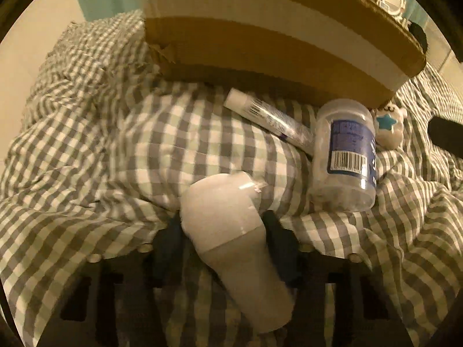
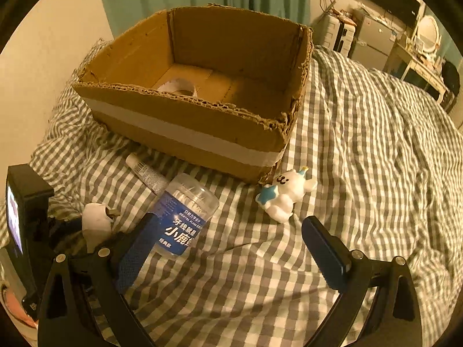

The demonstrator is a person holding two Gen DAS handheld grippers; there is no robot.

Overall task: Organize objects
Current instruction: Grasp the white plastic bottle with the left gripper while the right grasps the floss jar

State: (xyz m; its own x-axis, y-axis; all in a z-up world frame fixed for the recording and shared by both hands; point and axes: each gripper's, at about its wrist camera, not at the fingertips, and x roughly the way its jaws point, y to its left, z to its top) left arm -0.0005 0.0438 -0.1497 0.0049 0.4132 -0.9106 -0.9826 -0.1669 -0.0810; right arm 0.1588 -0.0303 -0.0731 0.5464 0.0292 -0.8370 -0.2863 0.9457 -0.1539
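My left gripper (image 1: 222,228) is shut on a white bottle (image 1: 231,231), held just above the checked bedspread; the bottle also shows in the right wrist view (image 2: 95,222). A clear dental floss jar with a blue label (image 1: 344,156) (image 2: 182,214) lies on its side. A white tube (image 1: 269,118) (image 2: 147,173) lies behind the jar, by the open cardboard box (image 1: 275,43) (image 2: 185,124). A white bear toy with a blue star (image 1: 389,127) (image 2: 286,196) lies at the box's near right corner. My right gripper (image 2: 228,231) is open and empty, hovering near the jar and the toy.
The box holds a white tape roll (image 2: 179,86). Wrinkled checked bedding (image 2: 361,144) covers the bed. A wall (image 2: 43,57) runs along the left. Drawers and a desk with a mirror (image 2: 425,34) stand at the far right.
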